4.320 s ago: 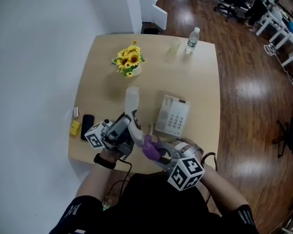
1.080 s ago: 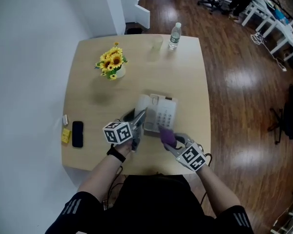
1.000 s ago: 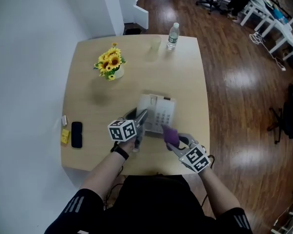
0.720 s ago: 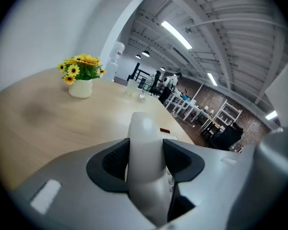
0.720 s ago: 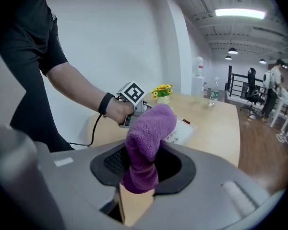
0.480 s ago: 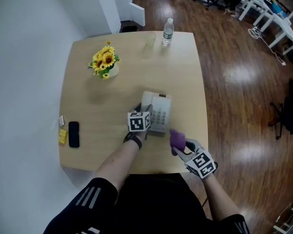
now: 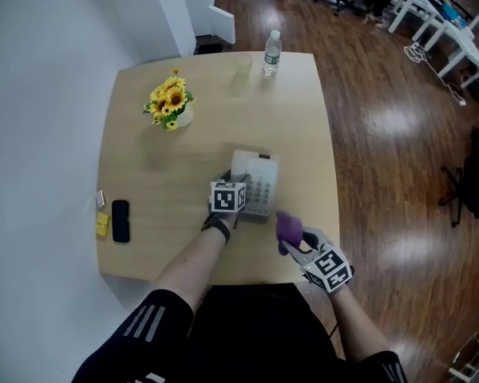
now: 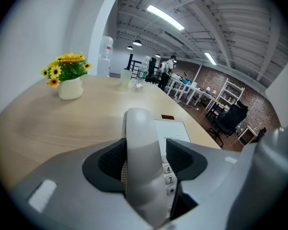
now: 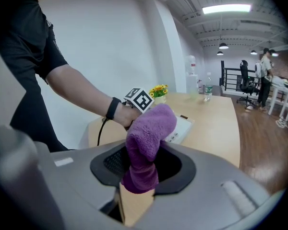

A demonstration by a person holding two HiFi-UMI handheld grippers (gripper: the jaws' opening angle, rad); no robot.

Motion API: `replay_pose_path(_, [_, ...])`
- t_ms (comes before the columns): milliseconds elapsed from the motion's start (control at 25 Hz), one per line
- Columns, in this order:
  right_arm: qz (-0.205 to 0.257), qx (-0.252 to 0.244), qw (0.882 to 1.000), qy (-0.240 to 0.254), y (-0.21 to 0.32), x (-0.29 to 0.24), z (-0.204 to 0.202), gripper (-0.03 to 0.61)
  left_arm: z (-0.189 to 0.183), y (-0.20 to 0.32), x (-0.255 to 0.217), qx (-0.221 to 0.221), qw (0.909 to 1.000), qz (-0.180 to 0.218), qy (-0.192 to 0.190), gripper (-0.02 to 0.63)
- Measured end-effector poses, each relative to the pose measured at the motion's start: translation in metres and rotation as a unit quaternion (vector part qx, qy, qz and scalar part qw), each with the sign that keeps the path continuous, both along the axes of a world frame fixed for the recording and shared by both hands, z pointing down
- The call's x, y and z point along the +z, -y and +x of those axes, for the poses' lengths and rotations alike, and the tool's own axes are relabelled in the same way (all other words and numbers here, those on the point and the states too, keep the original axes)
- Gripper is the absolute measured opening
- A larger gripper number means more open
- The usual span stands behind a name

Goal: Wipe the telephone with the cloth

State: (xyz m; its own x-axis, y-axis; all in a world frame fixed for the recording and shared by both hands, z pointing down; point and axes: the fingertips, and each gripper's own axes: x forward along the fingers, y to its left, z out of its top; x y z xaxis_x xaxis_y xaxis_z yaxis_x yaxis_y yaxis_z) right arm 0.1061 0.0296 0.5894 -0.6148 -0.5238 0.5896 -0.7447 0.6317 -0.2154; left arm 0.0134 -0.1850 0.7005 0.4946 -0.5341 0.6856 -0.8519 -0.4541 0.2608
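Two grippers, both loaded. Your left gripper is clamped on the white handset, with the jaws pressed against its sides. The handset lies along the left side of the telephone base, with the keypad just to its right. Your right gripper is pinching the purple cloth, which sticks up out of the jaws in a bunched lump. In the head view you're holding the cloth near the phone's front right corner, apart from it as far as I can tell. The phone sits mid-way across the light wooden table, nearer your edge. Further out there's a pot of sunflowers at back left, a water bottle at the far edge, and a black mobile phone by the left edge.
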Motion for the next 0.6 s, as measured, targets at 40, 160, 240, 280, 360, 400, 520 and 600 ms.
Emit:
replay_pose_path(40, [0.001, 0.003, 1.0, 0.004, 0.001, -0.001, -0.001, 0.137, 0.001, 0.0, -0.002, 0.01, 0.9999, 0.002, -0.001, 0.264])
replay_pose_path(160, [0.002, 0.016, 1.0, 0.026, 0.007, -0.008, -0.003, 0.137, 0.0, -0.004, -0.017, 0.041, 0.9989, 0.015, -0.015, 0.276])
replay_pose_path(240, [0.003, 0.032, 0.998, 0.051, 0.012, -0.016, -0.003, 0.137, 0.001, -0.016, -0.032, 0.078, 0.9961, 0.017, -0.037, 0.278])
replay_pose_path(280, [0.004, 0.039, 0.997, 0.064, 0.015, -0.02, -0.004, 0.138, 0.002, -0.027, -0.04, 0.104, 0.9932, 0.017, -0.049, 0.276])
replay_pose_path(360, [0.004, 0.051, 0.995, 0.09, 0.019, -0.026, -0.006, 0.138, 0.0, -0.053, -0.058, 0.158, 0.9851, 0.026, -0.063, 0.276])
replay_pose_path(400, [0.002, 0.056, 0.993, 0.1, 0.02, -0.028, -0.008, 0.138, -0.003, -0.067, -0.067, 0.18, 0.9808, 0.033, -0.068, 0.276])
replay_pose_path(520, [-0.001, 0.069, 0.992, 0.102, 0.021, -0.026, -0.016, 0.138, -0.02, -0.104, -0.097, 0.218, 0.9701, 0.057, -0.09, 0.276])
replay_pose_path(600, [-0.001, 0.074, 0.993, 0.094, 0.02, -0.026, -0.022, 0.138, -0.032, -0.127, -0.115, 0.235, 0.9645, 0.074, -0.094, 0.276])
